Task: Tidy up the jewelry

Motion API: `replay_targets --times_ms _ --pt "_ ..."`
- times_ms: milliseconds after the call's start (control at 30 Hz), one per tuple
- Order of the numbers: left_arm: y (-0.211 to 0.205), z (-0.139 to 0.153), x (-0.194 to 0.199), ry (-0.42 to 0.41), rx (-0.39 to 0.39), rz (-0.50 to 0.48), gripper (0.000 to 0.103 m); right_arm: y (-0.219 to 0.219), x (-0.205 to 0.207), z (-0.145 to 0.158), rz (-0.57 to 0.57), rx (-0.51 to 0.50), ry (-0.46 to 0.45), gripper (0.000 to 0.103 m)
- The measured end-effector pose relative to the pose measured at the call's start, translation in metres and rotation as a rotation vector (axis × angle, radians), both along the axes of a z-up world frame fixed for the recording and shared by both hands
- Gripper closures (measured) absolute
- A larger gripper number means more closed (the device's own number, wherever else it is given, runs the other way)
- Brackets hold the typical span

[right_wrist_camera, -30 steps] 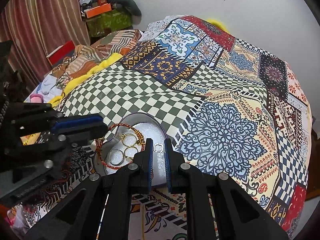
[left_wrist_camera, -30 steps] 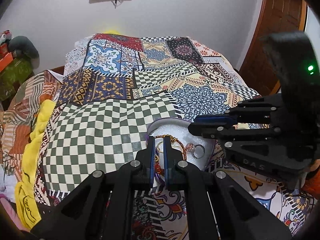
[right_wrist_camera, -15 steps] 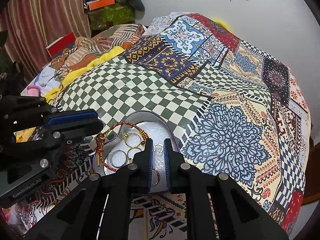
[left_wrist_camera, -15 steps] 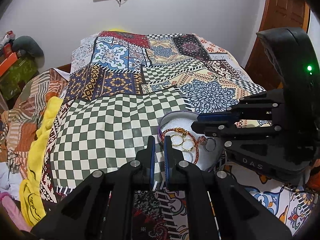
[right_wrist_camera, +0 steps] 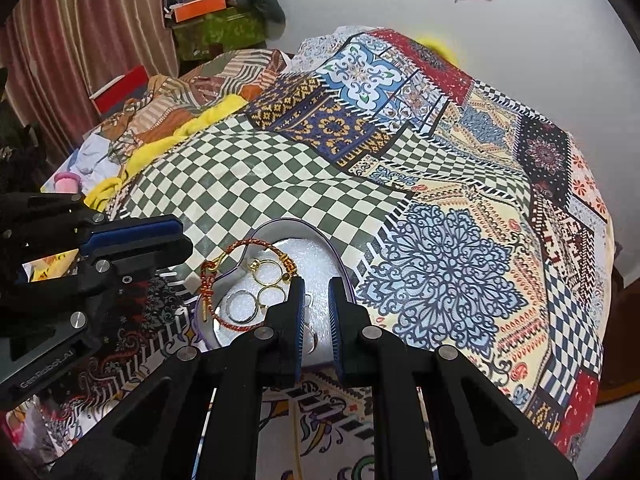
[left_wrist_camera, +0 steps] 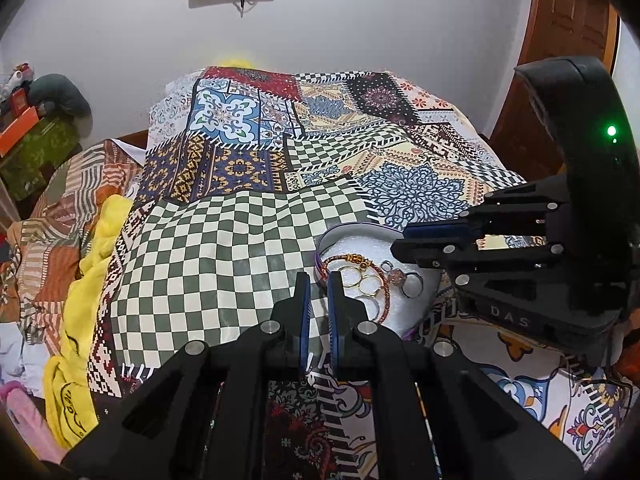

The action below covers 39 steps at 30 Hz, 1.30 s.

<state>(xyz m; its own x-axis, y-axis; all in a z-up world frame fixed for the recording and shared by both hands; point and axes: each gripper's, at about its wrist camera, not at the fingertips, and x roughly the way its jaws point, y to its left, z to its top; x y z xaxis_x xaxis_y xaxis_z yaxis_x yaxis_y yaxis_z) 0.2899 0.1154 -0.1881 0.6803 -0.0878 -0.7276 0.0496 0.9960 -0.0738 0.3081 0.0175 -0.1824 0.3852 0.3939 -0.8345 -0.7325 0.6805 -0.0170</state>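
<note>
A shallow white foam-lined dish with a purple rim (left_wrist_camera: 326,240) (right_wrist_camera: 344,268) lies on the patchwork-print bedspread (left_wrist_camera: 224,248) (right_wrist_camera: 440,280). In it, a red-and-gold braided cord bracelet (left_wrist_camera: 386,300) (right_wrist_camera: 208,284) loops around three gold rings (left_wrist_camera: 362,278) (right_wrist_camera: 266,276); its knotted tail hangs over the dish's rim toward the left gripper. A silver ring (left_wrist_camera: 412,285) (right_wrist_camera: 240,305) lies just beside them. The left gripper (left_wrist_camera: 318,280) (right_wrist_camera: 138,236) hovers at the dish's edge, jaws a narrow gap apart, empty. The right gripper (right_wrist_camera: 316,286) (left_wrist_camera: 408,242) hangs over the dish, jaws likewise narrowly parted; a small silver piece shows between them, grip unclear.
</note>
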Motion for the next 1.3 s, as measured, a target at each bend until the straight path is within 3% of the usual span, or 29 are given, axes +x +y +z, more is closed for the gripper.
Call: replay_targets --times_ms 500,567,633,733,833,1067,1300 --pt "-0.03 0.043 -0.031 -0.056 0.017 -0.032 0.096 -0.055 -0.033 0.053 -0.077 0.07 -0.074 0.092" --pt "-0.038 0.047 -0.036 -0.062 0.018 -0.043 0.092 -0.068 -0.037 0.059 -0.097 0.083 -0.082 0.09" --pt "-0.045 0.051 -0.04 -0.068 0.022 -0.051 0.086 -0.082 -0.04 0.065 -0.123 0.093 -0.096 0.078" --pt "-0.056 0.054 -0.044 -0.072 0.02 -0.063 0.076 -0.098 -0.046 0.071 -0.153 0.099 -0.124 0.068" --pt "-0.068 0.054 -0.046 -0.067 0.011 -0.075 0.067 -0.117 -0.05 0.074 -0.184 0.101 -0.135 0.068" --pt "-0.1 0.04 -0.042 -0.015 -0.002 -0.128 0.067 -0.151 -0.056 0.073 -0.245 0.106 -0.139 0.068" --pt "-0.134 0.021 -0.03 0.046 -0.01 -0.199 0.067 -0.176 -0.057 0.052 -0.284 0.104 -0.094 0.068"
